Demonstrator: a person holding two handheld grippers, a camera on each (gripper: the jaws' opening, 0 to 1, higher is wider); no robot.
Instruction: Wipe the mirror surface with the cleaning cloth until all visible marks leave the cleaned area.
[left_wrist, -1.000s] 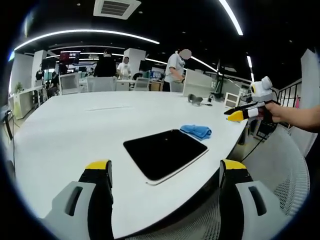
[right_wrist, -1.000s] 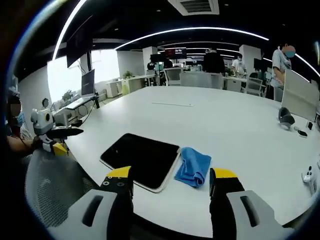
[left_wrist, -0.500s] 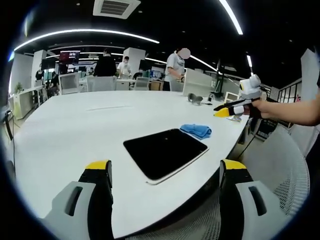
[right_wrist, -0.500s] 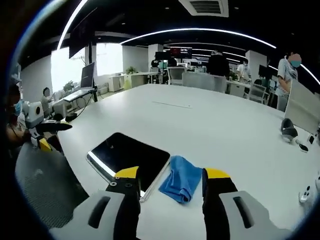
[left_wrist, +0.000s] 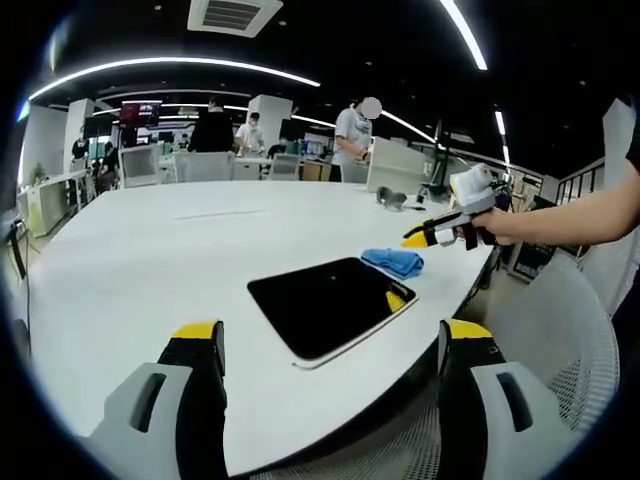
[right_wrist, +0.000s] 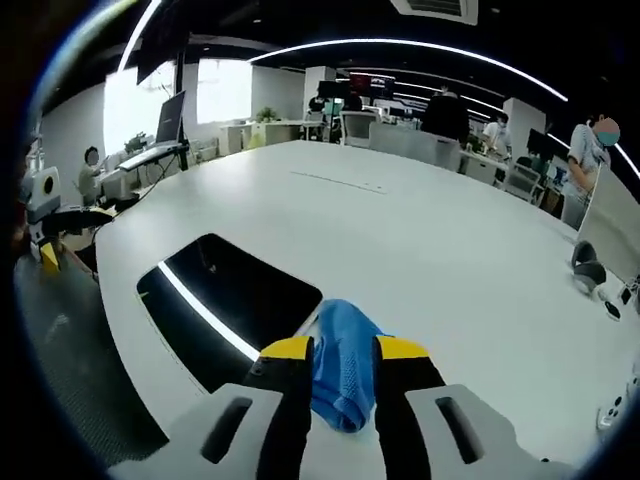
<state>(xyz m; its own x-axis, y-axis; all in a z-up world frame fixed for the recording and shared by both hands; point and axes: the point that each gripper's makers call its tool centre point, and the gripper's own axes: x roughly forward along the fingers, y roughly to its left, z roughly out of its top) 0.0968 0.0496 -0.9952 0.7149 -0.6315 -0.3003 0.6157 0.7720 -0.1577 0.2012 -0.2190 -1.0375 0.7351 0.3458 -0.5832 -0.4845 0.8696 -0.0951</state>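
**Right claw closes in on the cloth**

The white surface (left_wrist: 150, 250) spreads ahead of both claws. On it, near the person's edge, the mirror (left_wrist: 330, 305) lies flat and dark, just ahead of the left claw (left_wrist: 330, 345) and between its jaws in that view. That claw hangs back off the edge, jaws spread wide and holding nothing, where it was a second ago.

The change is on the other side. The right claw (right_wrist: 342, 350), well back from the cloth (right_wrist: 338, 360) a second ago with its jaws wide, has come forward and down, and its jaws have narrowed to a slim gap with the blue cloth right at their tips. Whether the tips already pinch the fabric I cannot tell. In the left gripper view the right claw (left_wrist: 420, 238) sits just above the cloth (left_wrist: 393, 262), which lies beside the mirror's far corner.

Judging by this, the pickup is under way and no wiping has begun; the mirror's marks are too faint to make out here.
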